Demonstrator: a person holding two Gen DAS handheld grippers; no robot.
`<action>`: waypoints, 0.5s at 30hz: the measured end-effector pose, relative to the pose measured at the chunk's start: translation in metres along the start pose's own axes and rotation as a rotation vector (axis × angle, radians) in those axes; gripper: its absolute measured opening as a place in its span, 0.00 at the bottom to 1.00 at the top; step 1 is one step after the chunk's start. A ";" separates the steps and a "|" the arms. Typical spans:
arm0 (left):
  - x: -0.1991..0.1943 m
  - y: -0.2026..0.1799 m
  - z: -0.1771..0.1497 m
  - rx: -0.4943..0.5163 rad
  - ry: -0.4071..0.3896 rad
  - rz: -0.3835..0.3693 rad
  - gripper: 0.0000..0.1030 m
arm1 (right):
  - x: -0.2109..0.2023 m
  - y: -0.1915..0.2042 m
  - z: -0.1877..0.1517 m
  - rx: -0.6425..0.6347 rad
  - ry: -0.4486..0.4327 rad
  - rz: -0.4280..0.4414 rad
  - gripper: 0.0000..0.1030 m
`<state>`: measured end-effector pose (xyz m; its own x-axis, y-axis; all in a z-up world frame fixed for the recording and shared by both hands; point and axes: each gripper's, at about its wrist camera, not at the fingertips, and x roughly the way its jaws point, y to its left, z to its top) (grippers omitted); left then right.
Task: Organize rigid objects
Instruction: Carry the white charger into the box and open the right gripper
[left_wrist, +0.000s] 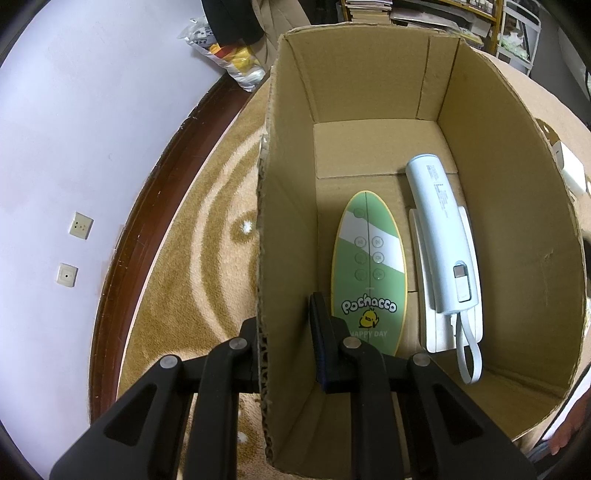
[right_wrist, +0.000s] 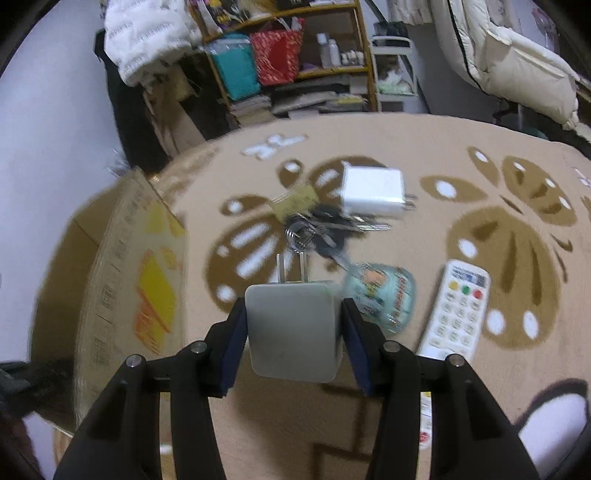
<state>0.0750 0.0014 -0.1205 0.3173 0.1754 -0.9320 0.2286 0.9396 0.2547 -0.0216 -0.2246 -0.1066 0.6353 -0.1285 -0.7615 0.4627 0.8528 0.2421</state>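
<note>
1. Right wrist view: a charger (right_wrist: 293, 332) is seen clamped between the pads of the right gripper (right_wrist: 291, 332), prongs pointing away, held clear of the carpet (right_wrist: 424, 155). The jaws stand partway open on its smooth, rounded sides. A slip or twist could be expected if it is swung fast, as little pad area is seen on it.

2. Left wrist view: the box (left_wrist: 498, 184) wall is pinched by the left gripper (left_wrist: 286, 332), jaws nearly shut, one finger inside and one outside. Should this hold be loosened, the box could be pushed away or tipped when the charger is lowered in.

3. Inside the box, a green remote (left_wrist: 367, 266) and a power bank (left_wrist: 443, 236) lie side by side. The charger could be dropped onto them and their faces scratched by the prongs; free floor lies at the far end of the box.

4. Right of the box, on the carpet, keys (right_wrist: 317, 229), a second charger (right_wrist: 373, 194), a pouch (right_wrist: 384, 295) and a white remote (right_wrist: 458, 310) are left. Any of them could be clipped by a low sweep.
</note>
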 end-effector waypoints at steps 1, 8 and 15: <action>0.000 0.000 0.000 0.001 0.002 0.001 0.17 | -0.003 0.004 0.002 -0.006 -0.018 0.023 0.51; 0.001 -0.002 0.001 0.003 0.001 0.001 0.17 | -0.019 0.047 0.015 -0.136 -0.122 0.078 0.51; 0.001 0.000 0.001 -0.001 -0.001 -0.011 0.17 | -0.027 0.084 0.024 -0.210 -0.174 0.097 0.51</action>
<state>0.0761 0.0016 -0.1214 0.3152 0.1646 -0.9346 0.2316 0.9417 0.2439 0.0152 -0.1614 -0.0518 0.7755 -0.1105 -0.6216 0.2676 0.9493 0.1652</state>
